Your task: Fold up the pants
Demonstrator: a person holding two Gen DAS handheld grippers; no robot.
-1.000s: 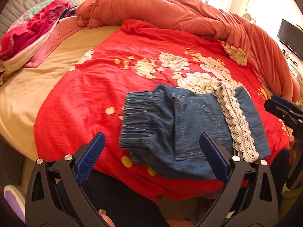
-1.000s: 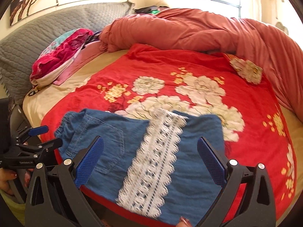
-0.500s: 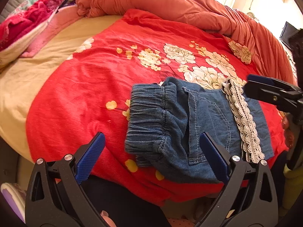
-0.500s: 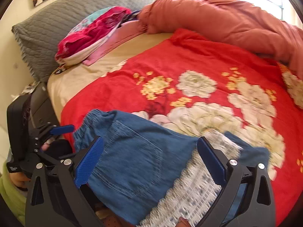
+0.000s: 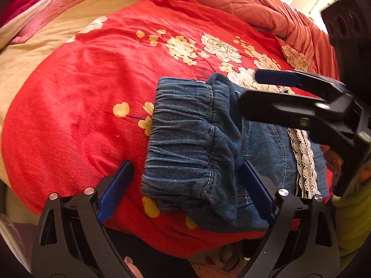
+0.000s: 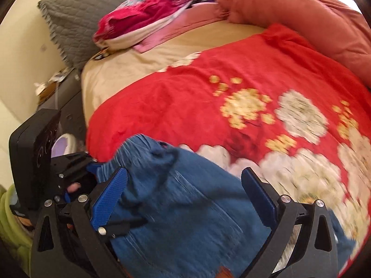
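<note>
Folded blue denim pants with white lace stripe (image 5: 199, 153) lie at 6 o'clock edge of red floral quilt (image 5: 76, 97). Left gripper (image 5: 187, 185) fingers spread, just been narrowing, straddling gathered waistband, pads apart from cloth. Right gripper (image 6: 185, 194) spread above denim, empty. Advice: pinch all waistband layers, lift evenly.

**Bed with red floral cover**

The bed (image 6: 120, 69) wears a beige sheet. A red flowered cover (image 5: 92, 81) spreads over its near edge, folded denim pants (image 5: 190, 150) on it. A rumpled orange quilt (image 6: 301, 16) lines the far edge; bright clothes (image 6: 148, 16) lie by the grey pillow (image 6: 76, 11).
</note>
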